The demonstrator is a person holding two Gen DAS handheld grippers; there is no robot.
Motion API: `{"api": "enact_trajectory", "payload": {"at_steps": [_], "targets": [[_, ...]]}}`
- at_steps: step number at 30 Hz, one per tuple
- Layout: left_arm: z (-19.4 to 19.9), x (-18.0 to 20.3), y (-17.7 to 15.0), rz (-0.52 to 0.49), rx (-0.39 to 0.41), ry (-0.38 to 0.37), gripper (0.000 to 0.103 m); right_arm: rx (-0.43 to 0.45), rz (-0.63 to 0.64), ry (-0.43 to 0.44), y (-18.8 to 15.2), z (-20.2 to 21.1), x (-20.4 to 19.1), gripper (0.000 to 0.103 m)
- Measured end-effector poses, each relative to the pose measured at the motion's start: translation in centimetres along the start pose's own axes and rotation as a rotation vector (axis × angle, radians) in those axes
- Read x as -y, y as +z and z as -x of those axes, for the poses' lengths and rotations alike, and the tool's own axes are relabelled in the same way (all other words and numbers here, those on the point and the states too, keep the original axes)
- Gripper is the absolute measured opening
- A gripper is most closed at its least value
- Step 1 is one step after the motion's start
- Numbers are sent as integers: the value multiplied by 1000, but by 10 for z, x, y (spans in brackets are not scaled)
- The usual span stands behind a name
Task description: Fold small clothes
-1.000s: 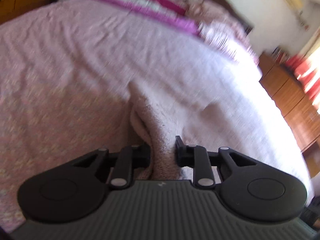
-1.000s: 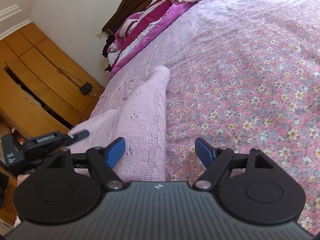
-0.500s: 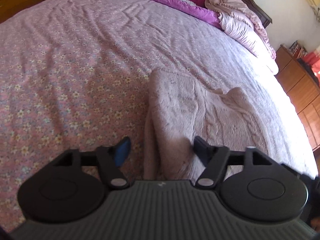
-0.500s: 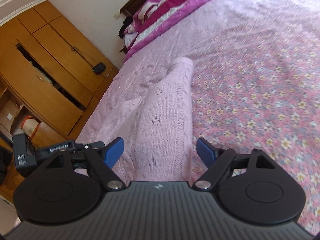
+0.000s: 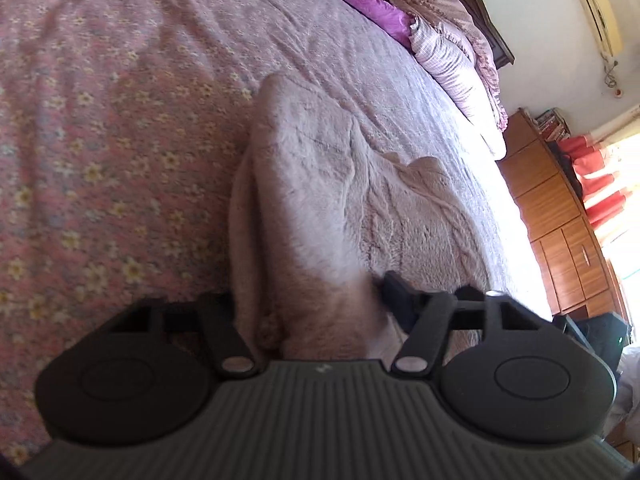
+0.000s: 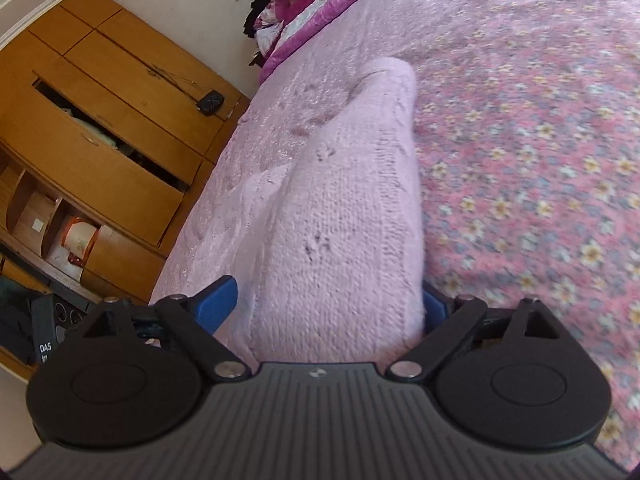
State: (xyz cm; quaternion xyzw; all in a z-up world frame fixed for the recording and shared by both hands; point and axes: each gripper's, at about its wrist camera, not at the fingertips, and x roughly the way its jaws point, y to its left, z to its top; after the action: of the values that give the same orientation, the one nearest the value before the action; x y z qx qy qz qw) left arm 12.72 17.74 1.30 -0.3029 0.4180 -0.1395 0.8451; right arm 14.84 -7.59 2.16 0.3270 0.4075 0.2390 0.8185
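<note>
1. Left wrist view: left gripper narrowing around pale pink knitted garment, having just released its pinch.
2. Right gripper widening, straddling garment on floral pink bedspread; fold apparently laid, regrasp pending.

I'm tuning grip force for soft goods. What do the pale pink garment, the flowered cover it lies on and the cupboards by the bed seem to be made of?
Pale pink garment: a soft knit, likely wool or acrylic; stitch rows and cable ribs show, with a fuzzy surface.
Flowered bed cover: thin printed woven cloth, probably cotton, matte and creased.
Orange-brown cupboards: wood or wood veneer, smooth with a slight sheen.
</note>
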Motion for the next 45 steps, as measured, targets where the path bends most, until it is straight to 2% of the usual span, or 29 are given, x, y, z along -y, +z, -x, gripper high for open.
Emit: {"api": "enact_trajectory", "payload": {"at_steps": [1, 2, 3, 4, 6, 9, 16, 22, 27, 29, 32, 35, 37, 40, 45], "targets": [[0, 0, -1, 11, 9, -5, 46, 4, -1, 4, 1, -2, -1, 93], [2, 0, -1, 21, 20, -12, 44, 24, -12, -5, 2, -2, -1, 87], [4, 2, 0, 24, 32, -18, 42, 45, -19, -22, 2, 0, -2, 69], [7, 4, 0, 24, 43, -23, 40, 54, -9, -33, 4, 2, -4, 61], [10, 14, 1, 8, 54, -26, 40, 72, 15, -44, 7, 11, -12, 55], [14, 32, 2, -12, 57, -52, 39, 86, 35, -36, 15, 27, -26, 52], [20, 80, -18, -64, 58, -121, 37, 143, 24, -22, 31, 97, -32, 52], [20, 112, -59, -160, 23, -116, 36, 207, 8, -49, -2, 167, -14, 52], [5, 114, -88, -250, -63, -20, 36, 172, -87, -101, -43, 184, 25, 53], [0, 112, -94, -287, -76, 9, 41, 150, -122, -127, -53, 179, 43, 54], [0, 108, -97, -285, -76, 29, 45, 132, -125, -160, -62, 170, 61, 59], [7, 110, -98, -296, -64, 66, 50, 147, -96, -176, -71, 175, 57, 64], [13, 114, -100, -312, -45, 112, 61, 157, -52, -205, -72, 178, 47, 70], [22, 121, -105, -356, -2, 212, 73, 179, 3, -243, -76, 186, 33, 73], [38, 131, -116, -403, 26, 282, 73, 236, 36, -268, -85, 205, 19, 82]]}}
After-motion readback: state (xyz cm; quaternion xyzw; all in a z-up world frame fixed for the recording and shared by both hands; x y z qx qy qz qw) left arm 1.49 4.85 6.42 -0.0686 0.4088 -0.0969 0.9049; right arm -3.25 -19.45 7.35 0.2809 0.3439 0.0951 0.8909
